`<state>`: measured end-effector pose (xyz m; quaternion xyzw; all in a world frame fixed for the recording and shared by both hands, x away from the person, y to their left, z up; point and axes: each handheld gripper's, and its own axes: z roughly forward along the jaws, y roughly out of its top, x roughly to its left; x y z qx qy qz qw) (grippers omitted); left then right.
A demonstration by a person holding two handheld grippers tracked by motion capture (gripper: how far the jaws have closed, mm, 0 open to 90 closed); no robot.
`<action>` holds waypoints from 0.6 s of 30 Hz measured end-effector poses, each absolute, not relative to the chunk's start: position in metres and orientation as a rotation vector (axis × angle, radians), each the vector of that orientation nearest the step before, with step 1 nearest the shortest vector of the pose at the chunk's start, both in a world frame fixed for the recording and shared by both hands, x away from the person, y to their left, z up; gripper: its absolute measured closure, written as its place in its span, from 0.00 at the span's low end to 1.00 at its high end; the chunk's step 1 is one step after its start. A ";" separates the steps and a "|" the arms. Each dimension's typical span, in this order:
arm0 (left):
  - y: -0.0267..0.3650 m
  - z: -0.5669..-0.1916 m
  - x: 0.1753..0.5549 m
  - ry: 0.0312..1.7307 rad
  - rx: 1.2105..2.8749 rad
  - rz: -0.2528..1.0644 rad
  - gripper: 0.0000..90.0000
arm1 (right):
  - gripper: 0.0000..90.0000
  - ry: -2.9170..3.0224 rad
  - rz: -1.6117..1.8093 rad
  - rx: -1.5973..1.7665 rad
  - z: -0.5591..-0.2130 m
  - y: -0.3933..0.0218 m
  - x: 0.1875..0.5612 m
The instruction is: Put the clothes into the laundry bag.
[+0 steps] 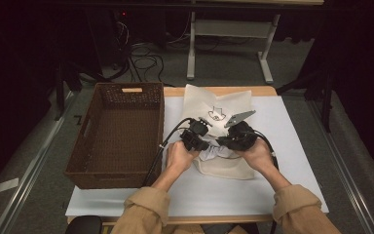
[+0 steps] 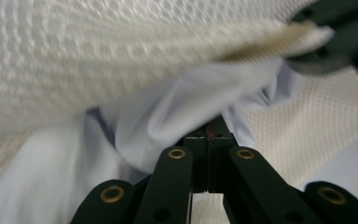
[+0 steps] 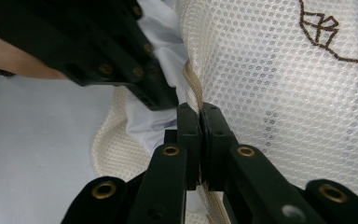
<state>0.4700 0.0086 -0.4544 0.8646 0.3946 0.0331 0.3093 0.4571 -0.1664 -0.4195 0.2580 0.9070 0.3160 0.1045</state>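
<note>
Cream mesh laundry bag (image 1: 222, 113) sat mid-table, toward the far edge. Right gripper (image 3: 199, 113) was pinched shut on its rim, left gripper (image 2: 210, 133) clamped on the white cloth (image 2: 168, 121) inside.

text: none legible | mesh bag (image 1: 219, 105): brown embroidered emblem only

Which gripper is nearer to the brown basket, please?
Left. The left gripper is just right of the brown basket; the right gripper is farther right, beyond it, over the mesh bag.
</note>
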 end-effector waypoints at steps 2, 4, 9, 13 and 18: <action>0.006 -0.454 0.473 1.040 2.248 0.099 1.00 | 0.98 2.676 0.941 0.766 -0.420 -0.166 0.457; 0.004 -0.450 0.475 1.034 2.194 0.110 1.00 | 0.98 2.684 0.946 0.760 -0.419 -0.167 0.456; -0.001 -0.451 0.479 1.028 2.123 0.130 1.00 | 0.98 2.684 0.956 0.764 -0.416 -0.169 0.455; -0.005 -0.463 0.482 1.057 2.170 0.171 0.99 | 0.98 2.696 0.933 0.775 -0.421 -0.168 0.456; -0.005 -0.446 0.471 1.034 2.273 0.203 0.81 | 0.98 2.691 0.930 0.761 -0.421 -0.168 0.457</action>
